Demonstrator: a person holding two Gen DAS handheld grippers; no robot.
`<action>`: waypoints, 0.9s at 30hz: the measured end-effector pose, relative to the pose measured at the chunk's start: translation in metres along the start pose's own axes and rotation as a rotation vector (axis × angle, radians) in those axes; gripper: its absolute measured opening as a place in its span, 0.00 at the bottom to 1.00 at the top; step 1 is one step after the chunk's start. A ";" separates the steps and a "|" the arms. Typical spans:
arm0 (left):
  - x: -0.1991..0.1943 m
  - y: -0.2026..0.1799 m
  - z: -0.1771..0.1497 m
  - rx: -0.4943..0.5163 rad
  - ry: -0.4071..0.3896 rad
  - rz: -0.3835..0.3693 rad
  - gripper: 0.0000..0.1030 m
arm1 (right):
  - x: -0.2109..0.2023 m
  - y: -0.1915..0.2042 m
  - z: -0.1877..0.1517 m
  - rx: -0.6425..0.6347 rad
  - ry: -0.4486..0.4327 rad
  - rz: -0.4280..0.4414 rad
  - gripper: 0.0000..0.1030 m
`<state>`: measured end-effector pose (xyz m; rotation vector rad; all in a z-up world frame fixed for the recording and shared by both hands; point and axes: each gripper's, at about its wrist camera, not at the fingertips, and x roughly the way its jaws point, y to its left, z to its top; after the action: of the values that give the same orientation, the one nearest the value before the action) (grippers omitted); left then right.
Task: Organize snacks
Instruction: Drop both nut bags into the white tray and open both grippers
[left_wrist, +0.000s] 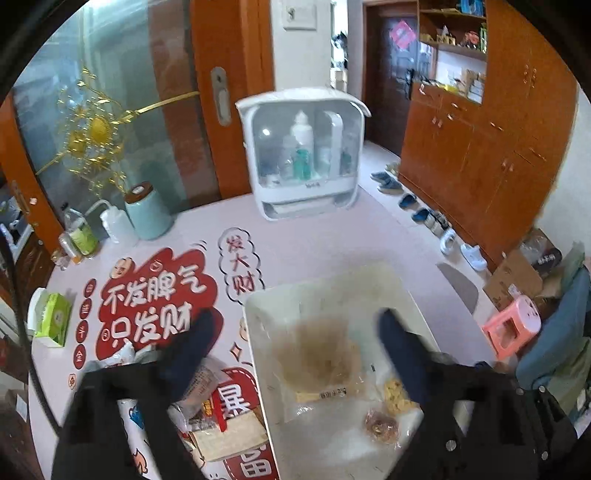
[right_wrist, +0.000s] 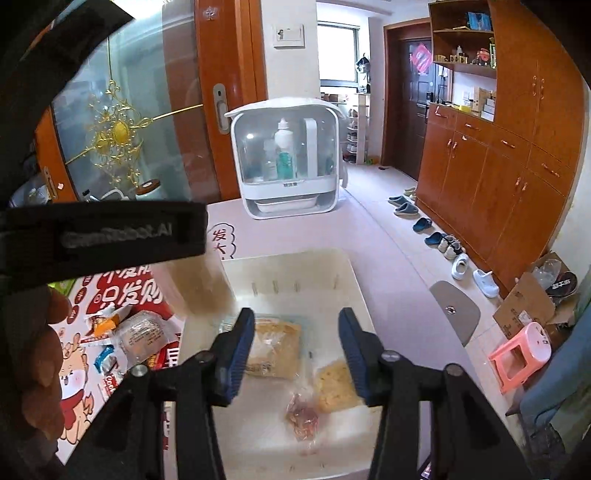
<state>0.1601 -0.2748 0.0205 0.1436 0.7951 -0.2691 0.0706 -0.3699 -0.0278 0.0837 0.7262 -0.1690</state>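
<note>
Hovering over the white bin (left_wrist: 258, 332), the left gripper (left_wrist: 295, 325) has its jaws spread wide with nothing between them; a clear-wrapped brown snack (left_wrist: 325, 362) lies blurred in the bin below, and loose packets (left_wrist: 207, 406) lie on the tablecloth at seven o'clock.

From the right wrist, the right gripper (right_wrist: 297, 332) stands part-open and empty above that bin, where a pastry packet (right_wrist: 275, 349), yellow snack (right_wrist: 334, 384) and reddish sweet (right_wrist: 304, 415) show sharply. Only here appears the left gripper's body, at nine o'clock.

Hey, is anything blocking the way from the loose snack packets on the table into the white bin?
Nothing visible does. The loose snack packets lie right beside the white bin, whose top is open; only its low side wall separates them.
</note>
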 end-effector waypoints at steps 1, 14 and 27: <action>-0.002 0.000 0.000 0.001 -0.013 0.007 0.92 | 0.000 0.000 -0.001 0.000 -0.001 -0.007 0.56; -0.018 -0.001 -0.007 0.040 -0.039 0.046 0.93 | -0.004 0.001 -0.002 -0.004 0.003 -0.010 0.58; -0.039 0.020 -0.022 0.017 -0.045 0.064 0.93 | -0.014 0.016 -0.008 -0.015 0.004 -0.004 0.58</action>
<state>0.1247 -0.2432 0.0339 0.1784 0.7422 -0.2184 0.0575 -0.3514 -0.0241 0.0685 0.7311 -0.1669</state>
